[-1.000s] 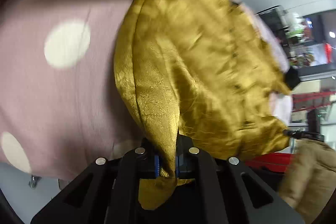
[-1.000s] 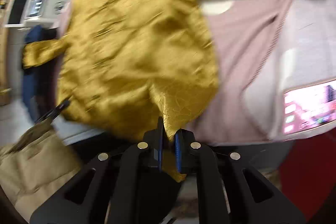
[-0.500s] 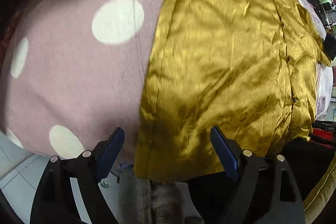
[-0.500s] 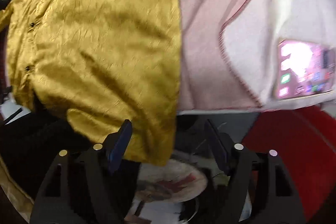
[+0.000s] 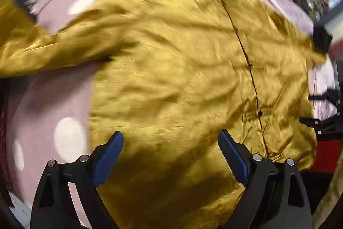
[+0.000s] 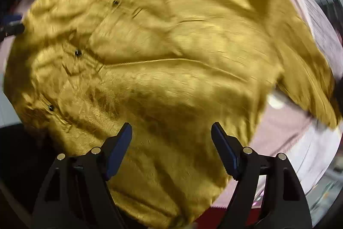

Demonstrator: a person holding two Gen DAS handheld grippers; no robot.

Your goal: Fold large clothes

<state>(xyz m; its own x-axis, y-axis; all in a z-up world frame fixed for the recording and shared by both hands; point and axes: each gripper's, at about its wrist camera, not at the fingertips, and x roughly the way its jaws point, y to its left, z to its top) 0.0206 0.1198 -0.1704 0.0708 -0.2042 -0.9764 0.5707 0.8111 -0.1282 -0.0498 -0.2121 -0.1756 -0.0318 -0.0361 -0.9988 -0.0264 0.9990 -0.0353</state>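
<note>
Left wrist view shows the gold shirt [image 5: 182, 70] spread flat on the pink dotted cover [image 5: 42, 113], filling the centre out to three o'clock, while the left gripper [image 5: 170, 143] and right gripper [image 6: 171, 134], jaws just opened wide and empty, hover above; next, likely regrasp an edge to fold.

Pink white-dotted cover [image 5: 42, 113] beneath; red object [image 5: 328, 153] at right edge.
</note>
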